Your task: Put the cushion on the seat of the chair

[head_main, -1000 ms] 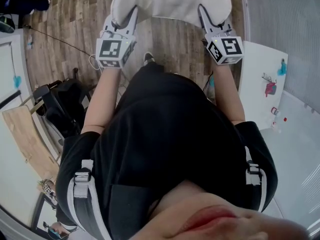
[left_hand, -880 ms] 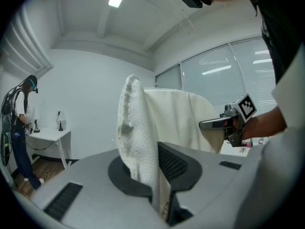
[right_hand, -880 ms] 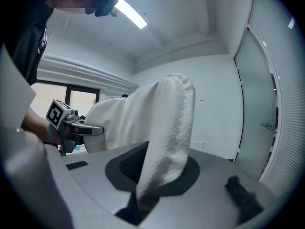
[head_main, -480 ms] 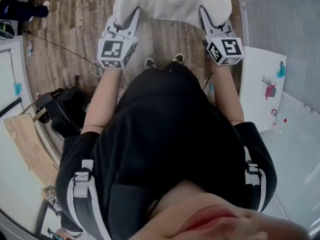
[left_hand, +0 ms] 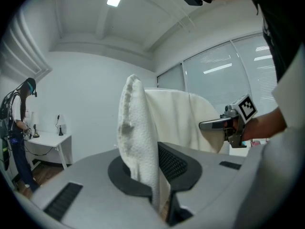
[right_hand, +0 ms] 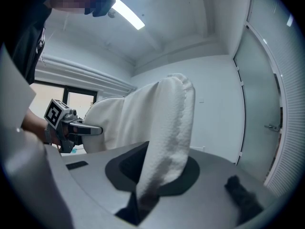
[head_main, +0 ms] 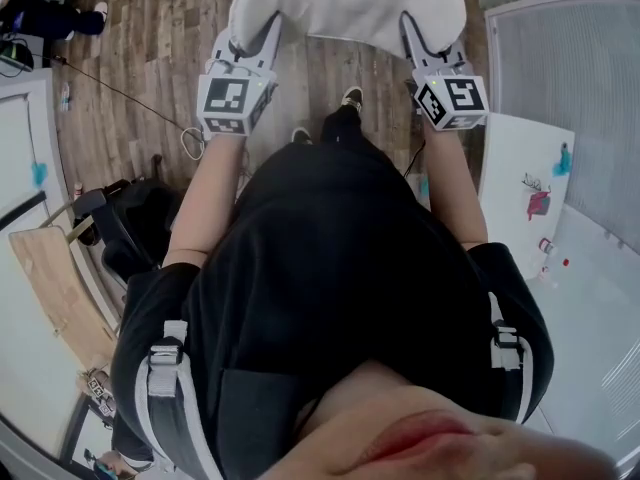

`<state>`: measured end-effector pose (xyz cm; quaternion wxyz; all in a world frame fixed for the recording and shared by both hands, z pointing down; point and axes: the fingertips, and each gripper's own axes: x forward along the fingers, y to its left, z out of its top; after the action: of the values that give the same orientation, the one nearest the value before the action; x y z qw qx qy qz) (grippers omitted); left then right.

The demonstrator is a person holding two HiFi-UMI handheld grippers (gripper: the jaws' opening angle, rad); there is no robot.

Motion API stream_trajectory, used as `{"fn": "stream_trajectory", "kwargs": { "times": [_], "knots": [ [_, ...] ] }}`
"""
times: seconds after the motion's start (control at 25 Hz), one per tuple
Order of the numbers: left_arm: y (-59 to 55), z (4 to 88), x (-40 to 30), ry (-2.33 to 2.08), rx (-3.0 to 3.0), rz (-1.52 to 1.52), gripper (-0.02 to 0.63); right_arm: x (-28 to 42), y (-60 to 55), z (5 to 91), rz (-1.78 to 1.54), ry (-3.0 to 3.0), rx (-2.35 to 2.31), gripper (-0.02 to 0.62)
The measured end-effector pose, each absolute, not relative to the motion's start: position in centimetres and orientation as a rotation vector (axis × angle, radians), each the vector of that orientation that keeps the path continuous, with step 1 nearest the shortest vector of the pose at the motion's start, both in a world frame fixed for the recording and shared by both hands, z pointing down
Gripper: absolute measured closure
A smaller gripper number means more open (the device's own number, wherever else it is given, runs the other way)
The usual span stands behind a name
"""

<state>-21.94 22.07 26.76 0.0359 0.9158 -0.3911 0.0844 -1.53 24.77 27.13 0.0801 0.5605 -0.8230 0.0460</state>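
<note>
White cushion (head_main: 345, 3) hangs above the wood floor (head_main: 150, 38). Left gripper (head_main: 266, 30) pinches one edge and right gripper (head_main: 408, 28) the other, jaws narrow on fabric.

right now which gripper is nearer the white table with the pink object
Right. The right gripper is beside the white table; the left gripper is beyond the fluffy white cushion.

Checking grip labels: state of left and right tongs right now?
Left tongs: shut on the cushion.
Right tongs: shut on the cushion.
</note>
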Motion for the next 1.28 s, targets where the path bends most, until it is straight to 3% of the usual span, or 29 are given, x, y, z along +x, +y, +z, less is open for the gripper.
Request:
{"fn": "stream_trajectory", "kwargs": {
  "times": [1.28],
  "knots": [
    [7.6, 27.0, -6.3, -1.333, 2.748, 0.379, 0.552, 14.5, 8.5, 28.7, 0.22, -2.567, 1.56, 0.538]
  ]
}}
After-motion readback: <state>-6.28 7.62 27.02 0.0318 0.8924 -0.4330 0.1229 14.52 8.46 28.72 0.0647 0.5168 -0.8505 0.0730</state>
